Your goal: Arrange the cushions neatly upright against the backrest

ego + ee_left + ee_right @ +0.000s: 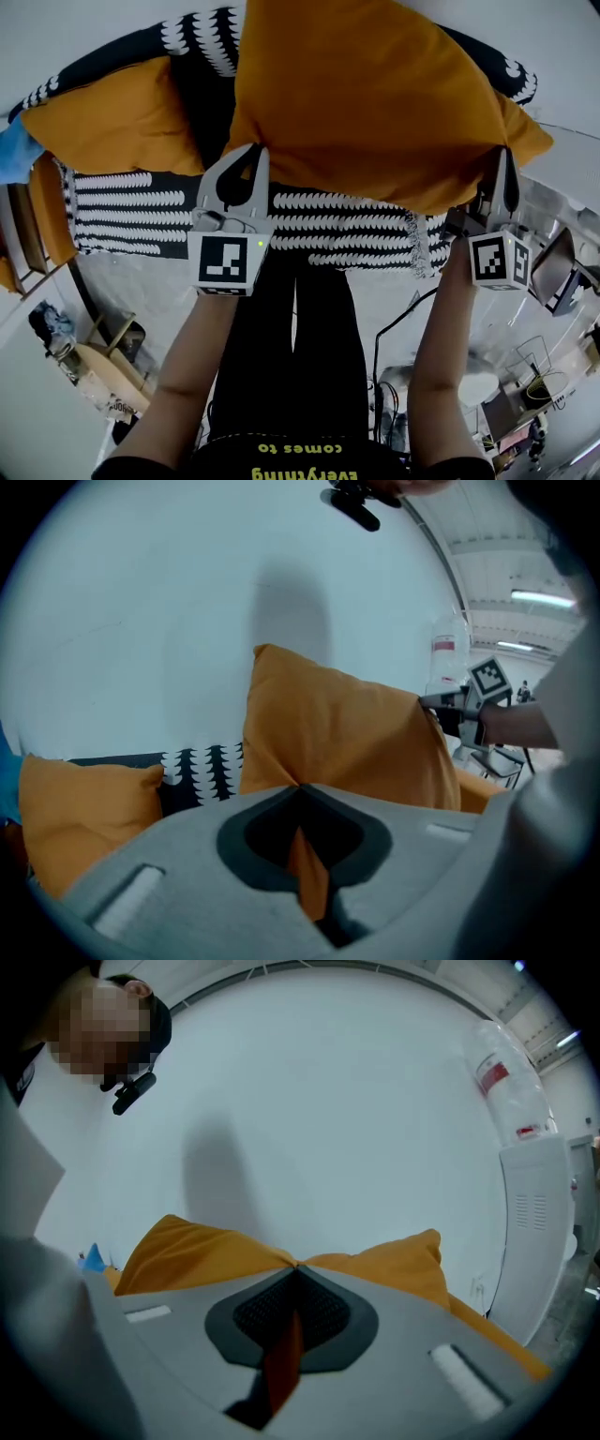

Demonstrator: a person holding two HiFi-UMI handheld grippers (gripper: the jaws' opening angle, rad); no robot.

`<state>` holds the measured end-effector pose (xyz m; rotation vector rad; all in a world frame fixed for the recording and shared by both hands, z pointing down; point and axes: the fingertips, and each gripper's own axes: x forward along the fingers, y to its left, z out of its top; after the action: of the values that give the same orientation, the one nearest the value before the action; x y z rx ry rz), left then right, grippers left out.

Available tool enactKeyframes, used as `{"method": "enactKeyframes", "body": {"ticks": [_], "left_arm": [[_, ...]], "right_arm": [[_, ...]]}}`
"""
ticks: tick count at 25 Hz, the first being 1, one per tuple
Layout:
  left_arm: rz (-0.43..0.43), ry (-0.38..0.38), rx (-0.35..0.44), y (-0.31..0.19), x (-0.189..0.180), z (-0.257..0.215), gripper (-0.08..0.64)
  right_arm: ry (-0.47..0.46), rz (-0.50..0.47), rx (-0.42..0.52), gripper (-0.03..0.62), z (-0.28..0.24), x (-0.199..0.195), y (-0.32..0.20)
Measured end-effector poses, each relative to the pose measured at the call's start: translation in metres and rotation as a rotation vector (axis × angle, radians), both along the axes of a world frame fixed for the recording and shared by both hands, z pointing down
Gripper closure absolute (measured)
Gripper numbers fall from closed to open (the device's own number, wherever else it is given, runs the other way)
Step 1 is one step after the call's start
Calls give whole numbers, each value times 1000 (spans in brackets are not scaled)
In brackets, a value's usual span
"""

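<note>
**Head view:** A person holds a large orange cushion over a sofa covered in black-and-white scalloped fabric. The left gripper is clamped on the cushion's lower edge and the right gripper on its lower right corner. A 2nd orange cushion leans against the backrest at the sofa's left end. Only this view shows the person's black shirt, with yellow lettering seen upside down: "comes to" and "everything".

**Left gripper view:** The jaws are pinched tight on a fold of the orange fabric. The held cushion stands upright before a pale wall, with the patterned backrest visible between the 2 cushions.

**Right gripper view:** These jaws also grip a fold of the orange fabric. Only here does a water dispenser appear, topped by an upturned bottle whose red label is too small to read.
</note>
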<state>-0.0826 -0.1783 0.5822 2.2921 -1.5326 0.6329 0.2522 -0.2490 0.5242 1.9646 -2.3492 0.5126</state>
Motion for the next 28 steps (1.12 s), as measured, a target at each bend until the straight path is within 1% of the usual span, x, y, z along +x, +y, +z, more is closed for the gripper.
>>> {"method": "enactKeyframes", "body": {"ticks": [2, 4, 6, 8, 11, 12, 14, 15, 17, 19, 20, 21, 22, 25, 28], "left_arm": [[-8, -51, 18, 0, -1, 12, 554], [-22, -74, 17, 0, 5, 28, 552], [-29, -57, -27, 3, 12, 51, 549], [-36, -31, -89, 6, 11, 77, 549], [-92, -27, -181, 10, -1, 115, 549], [-113, -37, -198, 11, -6, 124, 542], [-141, -50, -204, 14, -14, 134, 517], [-149, -49, -193, 15, -16, 133, 502], [-149, -39, -142, 13, -17, 121, 471], [-134, -26, -93, 8, -13, 106, 375], [-127, -20, -79, 6, -11, 100, 364], [-122, -16, -68, 3, -10, 94, 355], [-117, -13, -56, 2, -11, 87, 347], [-102, -5, -9, -4, -11, 62, 333], [-82, 3, 36, -6, -4, 28, 328]], "right_arm": [[24, -26, 19, 577, 3, -5, -9], [82, -63, 5, 577, 17, -1, -17], [146, -95, -48, 577, 42, 5, -23], [182, -131, -113, 576, 70, 4, -25], [176, -228, -172, 574, 97, -11, -26], [166, -252, -181, 569, 102, -16, -28], [153, -263, -189, 549, 105, -22, -30], [154, -261, -189, 546, 105, -23, -30], [165, -269, -182, 535, 104, -25, -26], [177, -284, -168, 525, 101, -27, -22], [178, -285, -162, 494, 100, -27, -20], [174, -281, -160, 417, 98, -26, -19], [169, -273, -159, 397, 95, -26, -17], [153, -234, -133, 385, 77, -21, -11], [114, -186, -102, 395, 53, -13, 5]]}}
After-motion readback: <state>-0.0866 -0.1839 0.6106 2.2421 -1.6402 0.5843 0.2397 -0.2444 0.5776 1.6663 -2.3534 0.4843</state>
